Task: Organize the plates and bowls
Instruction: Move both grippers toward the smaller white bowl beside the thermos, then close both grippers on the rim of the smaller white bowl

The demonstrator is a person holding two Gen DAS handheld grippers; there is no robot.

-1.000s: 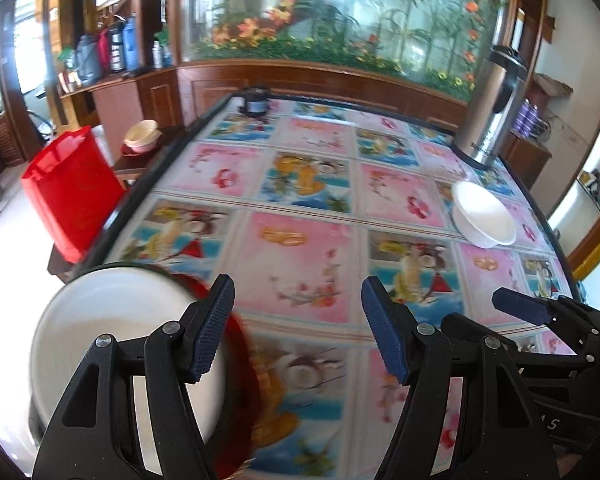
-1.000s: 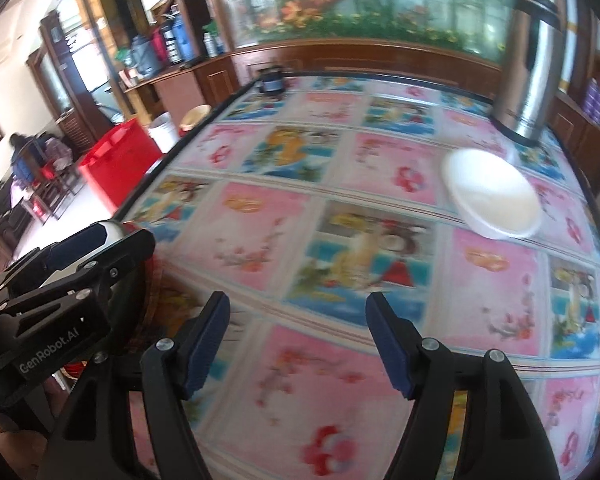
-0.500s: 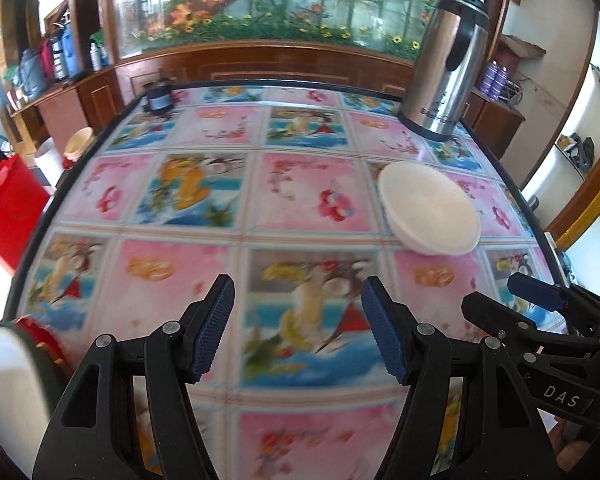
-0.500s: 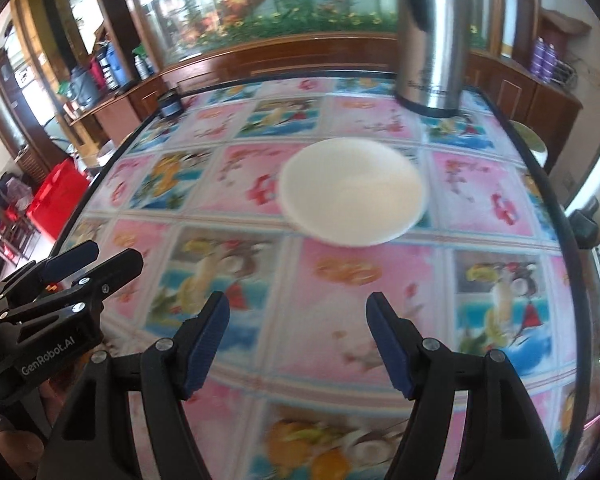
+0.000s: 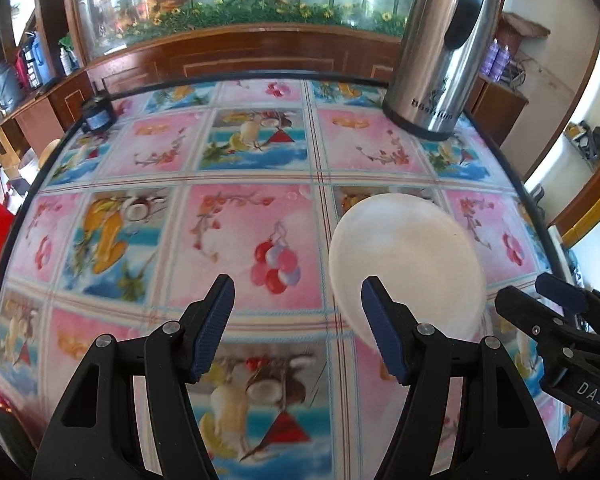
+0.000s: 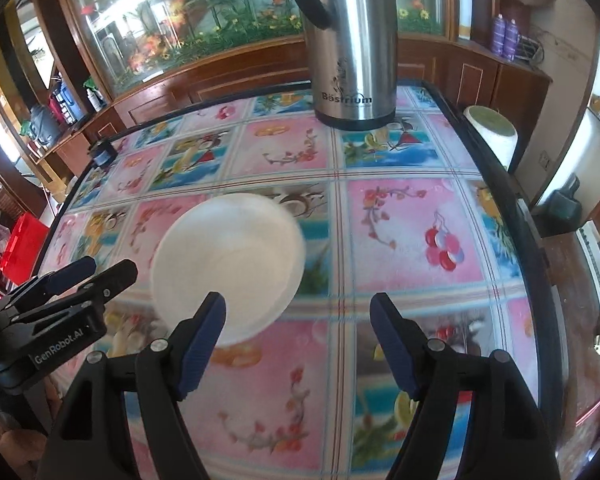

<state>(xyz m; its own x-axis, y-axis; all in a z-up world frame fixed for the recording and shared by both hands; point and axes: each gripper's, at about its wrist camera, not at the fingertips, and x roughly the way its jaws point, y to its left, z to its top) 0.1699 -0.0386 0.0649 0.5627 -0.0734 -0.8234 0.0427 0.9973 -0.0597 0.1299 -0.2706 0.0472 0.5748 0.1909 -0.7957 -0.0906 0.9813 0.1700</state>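
Nearest the lens in both wrist views, each tool's jaws stand wide apart with nothing between them. The left gripper [image 5: 298, 312] fills the lower centre of its frame over the patterned bench [image 5: 236, 240]; the right gripper [image 6: 298, 330] does the same in its own view, and each tool shows at the lower edge of the other's picture.

Just past the fingertips lies the white bowl [image 6: 228, 264], sitting on the bench between the two tools: lower right of centre in the left view, left of centre in the right view. The inner finger of each tool overlaps its near rim in the picture, but whether either touches it cannot be told.

Beyond it, near the top of the frame, a steel thermos [image 6: 350, 40] stands at the far end of the bench. A small dark jar [image 5: 97, 114] sits at the far left edge, and a pale upturned tub [image 6: 492, 130] stands off the bench at upper right.

The likely trouble: the bowl looks smooth and light, so closing on its rim from one side could skid or tip it. With both tools converging on one dish, they could also knock each other.
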